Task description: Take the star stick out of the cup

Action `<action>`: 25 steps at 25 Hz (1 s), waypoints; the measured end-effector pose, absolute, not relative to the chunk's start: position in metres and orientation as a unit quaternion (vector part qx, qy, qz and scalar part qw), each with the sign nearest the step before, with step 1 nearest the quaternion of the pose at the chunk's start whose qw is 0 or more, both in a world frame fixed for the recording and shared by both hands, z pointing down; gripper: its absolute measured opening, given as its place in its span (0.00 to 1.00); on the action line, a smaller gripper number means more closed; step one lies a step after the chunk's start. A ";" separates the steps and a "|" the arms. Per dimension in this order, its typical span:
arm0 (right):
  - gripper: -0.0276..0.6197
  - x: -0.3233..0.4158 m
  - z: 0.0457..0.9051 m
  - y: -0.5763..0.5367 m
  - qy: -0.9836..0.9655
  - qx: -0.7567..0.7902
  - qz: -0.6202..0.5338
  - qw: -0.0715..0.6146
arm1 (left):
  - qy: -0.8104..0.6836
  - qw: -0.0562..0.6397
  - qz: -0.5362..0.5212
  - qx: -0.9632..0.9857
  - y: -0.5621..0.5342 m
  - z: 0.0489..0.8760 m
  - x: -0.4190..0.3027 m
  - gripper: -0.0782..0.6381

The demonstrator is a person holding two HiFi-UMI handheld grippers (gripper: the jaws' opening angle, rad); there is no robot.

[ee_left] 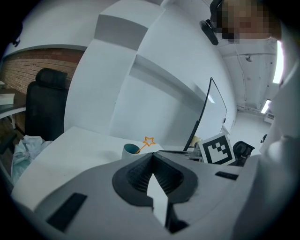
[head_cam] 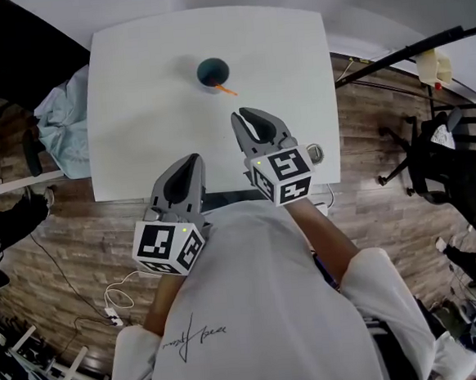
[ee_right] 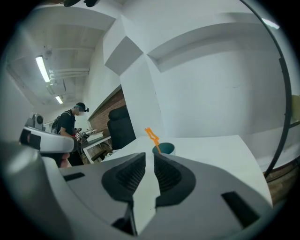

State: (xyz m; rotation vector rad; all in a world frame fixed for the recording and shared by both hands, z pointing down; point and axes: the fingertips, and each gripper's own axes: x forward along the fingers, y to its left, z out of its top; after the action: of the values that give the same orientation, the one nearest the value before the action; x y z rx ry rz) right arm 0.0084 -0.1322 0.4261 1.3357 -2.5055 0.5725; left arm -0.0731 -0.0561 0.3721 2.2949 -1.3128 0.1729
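Observation:
A teal cup (head_cam: 212, 70) stands toward the far side of the white table (head_cam: 143, 127). An orange star stick (head_cam: 225, 88) leans out of it toward me. My right gripper (head_cam: 247, 112) hovers over the table just short of the cup, its jaws a narrow gap apart with nothing between them. The right gripper view shows the cup (ee_right: 164, 149) and the star stick (ee_right: 152, 136) straight ahead of the gripper (ee_right: 150, 154). My left gripper (head_cam: 193, 158) is shut at the table's near edge. In its view the cup (ee_left: 130, 149) and star (ee_left: 149, 141) lie beyond the gripper (ee_left: 152, 154).
A crumpled pale cloth (head_cam: 62, 117) lies off the table's left side. Black office chairs (head_cam: 445, 160) stand to the right, and another chair (ee_right: 119, 127) stands behind the table. A person (ee_right: 70, 125) stands far back. Cables (head_cam: 120, 305) lie on the wooden floor.

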 end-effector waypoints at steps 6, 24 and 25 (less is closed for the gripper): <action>0.17 0.005 0.438 -0.141 -0.856 0.462 0.198 0.121 | -0.479 0.247 0.066 0.840 -0.059 0.374 -0.075 0.12; 0.22 -0.003 0.452 -0.164 -0.854 0.470 0.190 0.118 | -0.480 0.256 0.078 0.835 -0.062 0.382 -0.085 0.11; 0.22 -0.003 0.452 -0.166 -0.854 0.470 0.190 0.118 | -0.481 0.256 0.078 0.835 -0.063 0.382 -0.085 0.12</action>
State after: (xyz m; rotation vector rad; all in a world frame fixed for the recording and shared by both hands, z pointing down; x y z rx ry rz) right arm -0.0031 -0.1656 0.4524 1.3763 -2.4983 0.5557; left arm -0.0852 -0.0629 0.3820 2.2665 -1.3044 0.2121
